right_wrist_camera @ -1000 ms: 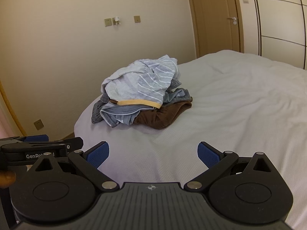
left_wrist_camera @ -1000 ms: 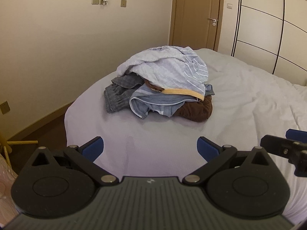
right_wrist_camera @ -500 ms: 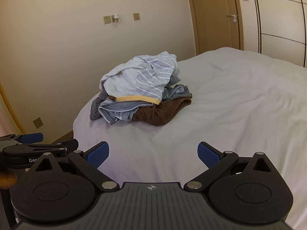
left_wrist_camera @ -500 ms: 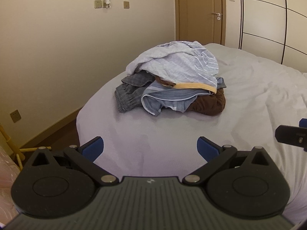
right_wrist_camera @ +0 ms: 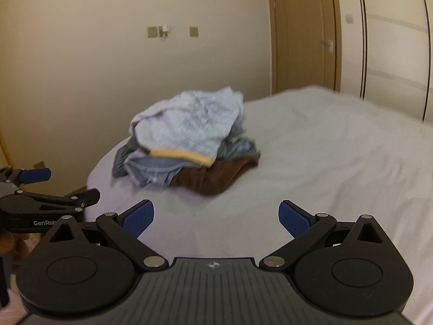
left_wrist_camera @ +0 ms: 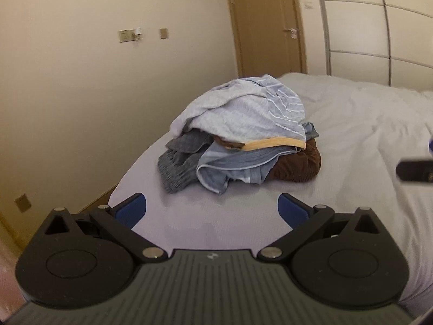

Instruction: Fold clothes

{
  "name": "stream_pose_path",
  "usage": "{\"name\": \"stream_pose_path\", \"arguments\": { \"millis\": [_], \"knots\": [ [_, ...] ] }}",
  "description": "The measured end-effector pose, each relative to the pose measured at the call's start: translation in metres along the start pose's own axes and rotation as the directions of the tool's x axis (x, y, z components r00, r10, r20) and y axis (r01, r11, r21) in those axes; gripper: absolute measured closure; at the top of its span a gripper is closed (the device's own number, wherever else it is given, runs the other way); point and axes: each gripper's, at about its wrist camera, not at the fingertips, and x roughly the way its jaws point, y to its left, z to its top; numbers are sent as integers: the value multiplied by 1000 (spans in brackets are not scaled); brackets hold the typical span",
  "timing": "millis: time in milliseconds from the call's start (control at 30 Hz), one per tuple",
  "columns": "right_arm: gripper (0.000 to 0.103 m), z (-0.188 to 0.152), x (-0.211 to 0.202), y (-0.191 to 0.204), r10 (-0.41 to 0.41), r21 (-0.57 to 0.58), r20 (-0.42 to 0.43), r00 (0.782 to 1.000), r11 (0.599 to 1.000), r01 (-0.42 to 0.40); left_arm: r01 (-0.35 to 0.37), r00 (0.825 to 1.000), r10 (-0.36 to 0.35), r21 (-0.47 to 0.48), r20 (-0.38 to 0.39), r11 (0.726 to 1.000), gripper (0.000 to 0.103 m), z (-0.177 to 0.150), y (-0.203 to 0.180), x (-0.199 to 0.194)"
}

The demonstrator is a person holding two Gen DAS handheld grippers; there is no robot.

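Note:
A heap of clothes (left_wrist_camera: 240, 135) lies on the near corner of a white bed (left_wrist_camera: 365, 135). On top is a pale blue striped garment (left_wrist_camera: 251, 111) with a yellow hem. Under it lie a grey piece (left_wrist_camera: 178, 162), a light blue piece (left_wrist_camera: 238, 162) and a brown piece (left_wrist_camera: 297, 162). The same heap (right_wrist_camera: 189, 140) shows blurred in the right wrist view. My left gripper (left_wrist_camera: 212, 210) is open, short of the heap, with nothing between its blue pads. My right gripper (right_wrist_camera: 215, 218) is open too, over bare sheet in front of the heap.
A beige wall (left_wrist_camera: 81, 81) runs left of the bed, with a strip of floor (left_wrist_camera: 94, 200) between them. A wooden door (left_wrist_camera: 270, 27) and white wardrobe panels (left_wrist_camera: 379, 40) stand behind the bed. The sheet (right_wrist_camera: 338, 176) right of the heap is bare.
Both grippers have swung leftward and lower, so the heap sits farther right and lower in the views. The right wrist view is now motion-blurred. Both stay open.

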Motion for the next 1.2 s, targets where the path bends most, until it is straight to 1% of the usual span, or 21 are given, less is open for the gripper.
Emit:
{"name": "stream_pose_path", "arguments": {
  "millis": [33, 200, 267, 367, 433, 500, 533, 600, 633, 667, 700, 733, 767, 800, 833, 867, 900, 933, 1033, 1133, 1200],
  "knots": [
    [2, 5, 5, -1, -4, -18, 11, 1000, 1000, 4, -1, 1000, 1, 27, 2, 1000, 1, 4, 0, 7],
    [2, 29, 30, -5, -20, -108, 67, 998, 994, 27, -15, 998, 5, 143, 67, 990, 1, 33, 4, 48],
    [3, 41, 49, -9, -19, -127, 76, 997, 992, 29, -2, 998, -8, 169, 59, 986, 1, 50, 10, 72],
    [8, 57, 83, -15, 19, -122, 82, 996, 993, -9, 31, 996, -46, 199, 72, 980, 2, 72, 16, 105],
    [10, 66, 105, -18, 55, -108, 72, 996, 993, -47, 43, 994, -65, 241, 87, 970, 6, 82, 18, 126],
    [11, 72, 127, -18, 101, -104, 69, 992, 990, -94, 69, 993, -95, 288, 76, 955, 22, 87, 18, 147],
    [11, 72, 139, -17, 124, -106, 65, 990, 988, -117, 83, 992, -108, 311, 65, 947, 26, 90, 18, 158],
    [12, 73, 159, -17, 159, -90, 49, 986, 984, -155, 103, 991, -124, 356, 39, 929, 45, 92, 19, 178],
    [13, 73, 169, -16, 173, -74, 38, 984, 983, -170, 119, 990, -139, 369, 30, 922, 48, 93, 20, 184],
    [14, 73, 178, -16, 187, -59, 28, 982, 981, -185, 136, 988, -155, 380, 21, 915, 54, 93, 21, 190],
    [18, 73, 188, -16, 201, -43, 17, 979, 979, -200, 157, 984, -176, 384, 14, 910, 66, 93, 23, 193],
    [22, 72, 196, -16, 215, -28, 7, 977, 976, -215, 178, 981, -196, 389, 8, 904, 72, 93, 24, 196],
    [40, 71, 201, -16, 228, -17, -2, 974, 974, -228, 190, 978, -208, 389, 5, 901, 85, 92, 25, 199],
    [62, 70, 205, -16, 241, -6, -10, 970, 970, -241, 180, 980, -199, 380, 11, 907, 95, 92, 26, 199],
    [75, 69, 206, -14, 251, -8, -13, 968, 968, -251, 172, 981, -193, 372, 21, 912, 95, 92, 26, 198],
    [87, 69, 201, -11, 243, -24, 6, 970, 970, -243, 169, 980, -195, 363, 38, 916, 96, 93, 27, 194],
    [91, 69, 196, -9, 235, -39, 25, 972, 971, -234, 165, 979, -197, 354, 55, 920, 98, 94, 28, 189],
    [93, 69, 190, -6, 226, -55, 46, 973, 973, -224, 162, 977, -199, 348, 75, 923, 98, 96, 28, 184],
    [94, 79, 160, -4, 183, -98, 133, 974, 980, -171, 153, 965, -215, 346, 150, 926, 99, 110, 27, 161],
    [95, 98, 121, -10, 146, -115, 238, 960, 986, -122, 154, 938, -244, 338, 245, 929, 99, 137, 23, 134],
    [98, 114, 89, -17, 122, -126, 311, 943, 988, -86, 168, 910, -274, 329, 310, 929, 99, 156, 19, 111]
  ]
}}
